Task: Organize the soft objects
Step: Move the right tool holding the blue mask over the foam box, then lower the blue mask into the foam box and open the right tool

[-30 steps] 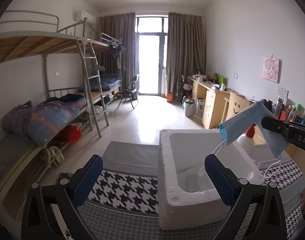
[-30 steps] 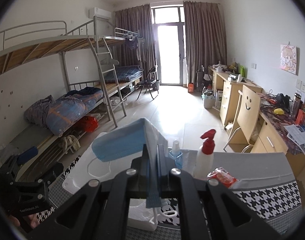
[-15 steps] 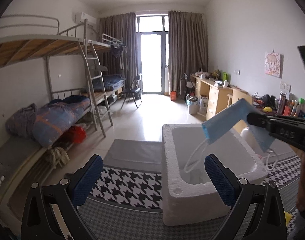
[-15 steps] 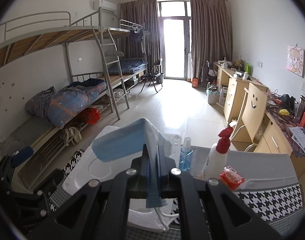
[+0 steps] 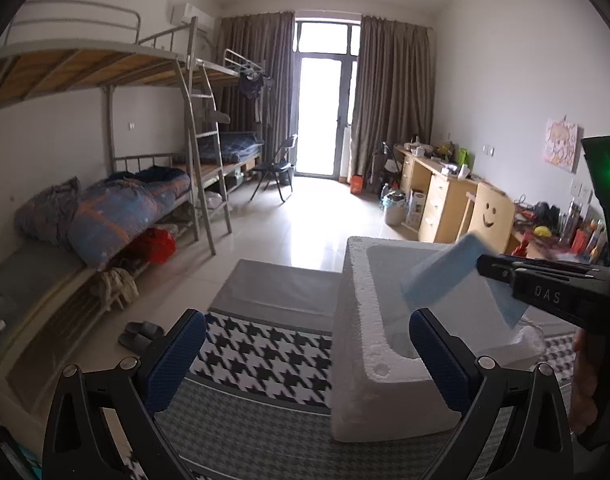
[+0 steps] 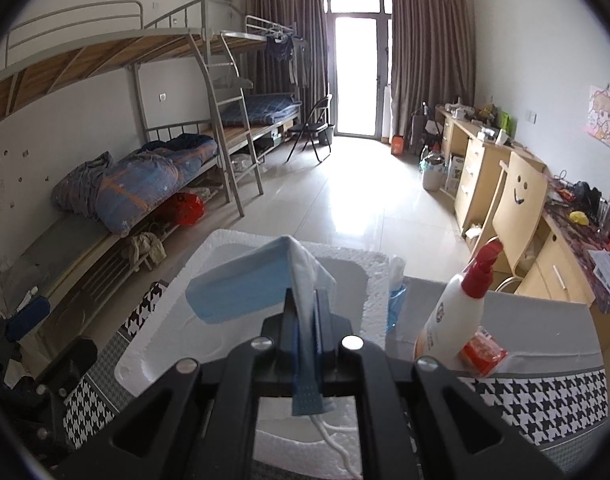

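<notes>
Right now the right gripper (image 6: 307, 320) is hanging over the foam box (image 5: 357, 308), its jaws opening with the blue face mask (image 6: 241, 294) between them, seemingly not yet dropped. The left gripper (image 5: 305, 356) is waiting wide and empty; other soft items aren't clearly showing.

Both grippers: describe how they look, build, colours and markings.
The left gripper has a black frame with round silver bolts and two textured blue pads. The right gripper is black with silver bolts too; from the left wrist view its side bears pale lettering and a green light glows above it.
</notes>
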Motion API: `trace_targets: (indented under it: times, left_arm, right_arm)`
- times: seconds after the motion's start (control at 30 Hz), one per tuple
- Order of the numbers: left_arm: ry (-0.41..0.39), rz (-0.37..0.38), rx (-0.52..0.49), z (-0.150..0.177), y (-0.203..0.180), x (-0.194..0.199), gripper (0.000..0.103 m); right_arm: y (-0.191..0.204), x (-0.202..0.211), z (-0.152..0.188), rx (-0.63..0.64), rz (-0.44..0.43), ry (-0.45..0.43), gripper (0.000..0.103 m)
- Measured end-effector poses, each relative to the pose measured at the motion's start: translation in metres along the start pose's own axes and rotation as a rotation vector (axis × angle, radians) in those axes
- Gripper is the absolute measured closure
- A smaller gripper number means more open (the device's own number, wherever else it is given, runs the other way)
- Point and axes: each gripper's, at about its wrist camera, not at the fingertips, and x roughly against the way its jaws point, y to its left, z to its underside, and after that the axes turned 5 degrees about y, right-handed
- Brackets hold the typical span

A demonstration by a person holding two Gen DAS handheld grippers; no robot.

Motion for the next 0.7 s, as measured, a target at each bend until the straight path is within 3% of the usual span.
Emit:
trace_targets:
  times: [0.03,0.1,0.13,0.43,0.5,0.6,0.7]
  left_arm:
    - [-0.004,-0.004,-0.004,0.000,0.000,0.000,0.001]
    - [-0.002,0.000,-0.012,0.001,-0.002,-0.001,0.001]
    - [0.000,0.000,-0.014,0.001,-0.003,-0.002,0.001]
    - [-0.002,0.016,-0.029,0.002,-0.004,0.002,0.001]
    - [-0.009,0.026,-0.025,0.002,-0.003,0.005,0.001]
    - [-0.010,0.031,-0.045,0.002,-0.010,0.006,0.001]
    - [-0.004,0.032,-0.056,0.004,-0.013,0.005,0.001]
  right_arm:
    - [0.000,-0.002,0.000,0.000,-0.002,0.010,0.075]
    - [0.000,-0.005,0.002,0.009,-0.009,0.020,0.045]
    - [0.000,-0.005,0.003,0.010,-0.006,0.018,0.040]
    - [-0.006,0.010,0.006,-0.003,-0.023,-0.001,0.036]
    - [-0.004,0.012,0.005,0.034,-0.023,0.013,0.023]
    - [-0.003,0.012,0.007,0.045,0.036,0.027,0.022]
    - [-0.005,0.012,0.013,0.054,0.017,0.043,0.022]
